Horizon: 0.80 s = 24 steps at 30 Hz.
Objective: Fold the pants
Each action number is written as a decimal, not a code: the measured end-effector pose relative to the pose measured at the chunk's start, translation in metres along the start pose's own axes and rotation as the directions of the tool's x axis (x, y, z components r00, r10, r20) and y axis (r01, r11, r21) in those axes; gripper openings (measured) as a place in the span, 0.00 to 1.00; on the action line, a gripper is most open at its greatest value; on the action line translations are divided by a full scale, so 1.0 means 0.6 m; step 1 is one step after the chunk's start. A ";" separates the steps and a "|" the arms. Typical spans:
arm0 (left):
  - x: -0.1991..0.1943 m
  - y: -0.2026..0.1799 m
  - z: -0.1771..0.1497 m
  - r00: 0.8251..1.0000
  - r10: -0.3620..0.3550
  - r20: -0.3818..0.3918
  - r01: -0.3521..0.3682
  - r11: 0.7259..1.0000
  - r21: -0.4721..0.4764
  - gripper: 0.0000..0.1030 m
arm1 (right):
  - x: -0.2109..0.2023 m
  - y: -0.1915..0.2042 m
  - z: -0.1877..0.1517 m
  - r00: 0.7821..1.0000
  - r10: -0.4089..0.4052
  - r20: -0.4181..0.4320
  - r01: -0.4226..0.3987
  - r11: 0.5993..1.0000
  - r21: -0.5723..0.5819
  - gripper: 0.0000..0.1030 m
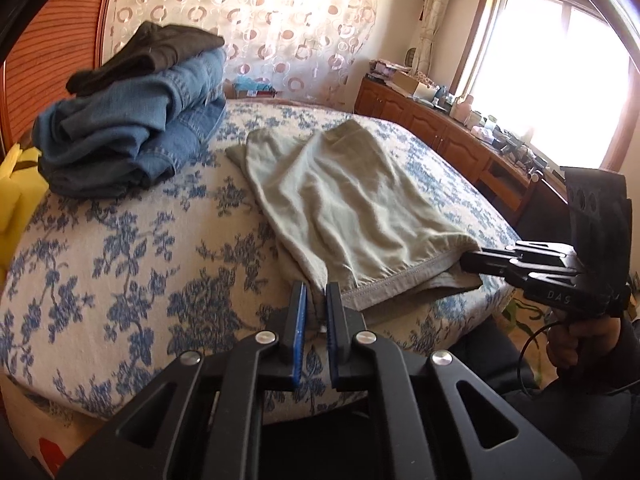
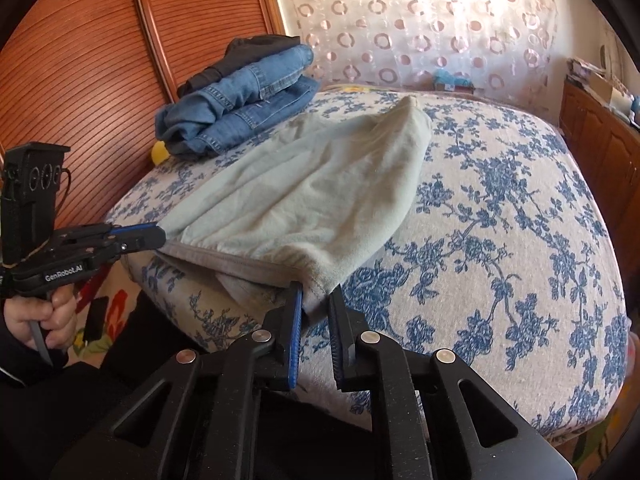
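Pale green pants [image 1: 344, 208] lie folded over on the floral bed, also in the right wrist view [image 2: 304, 200]. My left gripper [image 1: 317, 296] is shut on the near left corner of their hem; it shows in the right wrist view [image 2: 154, 236] too. My right gripper [image 2: 318, 300] is closed down on the near right corner of the pants, with cloth between its pads; it shows from the side in the left wrist view [image 1: 468, 262]. Both corners are held near the bed's front edge.
A stack of folded jeans [image 1: 132, 128] with a dark garment on top sits at the bed's far left. The bedspread [image 2: 500, 240] is blue floral. A wooden sideboard [image 1: 448, 128] with clutter runs along the right under the window. A wooden headboard wall [image 2: 100, 60] stands on the left.
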<state>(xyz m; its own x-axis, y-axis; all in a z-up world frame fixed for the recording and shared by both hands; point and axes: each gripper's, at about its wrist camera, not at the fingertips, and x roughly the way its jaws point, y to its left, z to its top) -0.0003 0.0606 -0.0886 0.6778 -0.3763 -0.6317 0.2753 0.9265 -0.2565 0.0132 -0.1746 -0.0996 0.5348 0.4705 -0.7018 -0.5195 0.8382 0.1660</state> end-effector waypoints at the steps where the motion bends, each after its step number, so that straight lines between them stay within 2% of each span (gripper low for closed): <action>1: -0.002 -0.002 0.006 1.000 0.007 0.007 -0.007 1.000 0.008 0.05 | 0.000 -0.001 0.003 1.000 -0.002 0.004 0.002 1.000 -0.001 0.08; 7: -0.005 -0.013 0.033 0.998 0.045 0.038 -0.046 0.999 0.027 0.05 | -0.007 0.001 0.018 1.000 -0.009 0.026 0.010 1.000 -0.016 0.08; 24: 0.013 -0.012 0.092 0.994 0.047 0.100 -0.052 0.998 0.045 0.05 | -0.017 -0.011 0.091 0.994 -0.057 0.090 0.062 0.996 -0.063 0.06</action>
<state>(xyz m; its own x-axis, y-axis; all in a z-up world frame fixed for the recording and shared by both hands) 0.0410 0.0509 -0.0513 0.7546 -0.3301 -0.5670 0.2702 0.9439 -0.1900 0.0475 -0.1702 -0.0559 0.6213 0.4453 -0.6448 -0.5259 0.8470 0.0782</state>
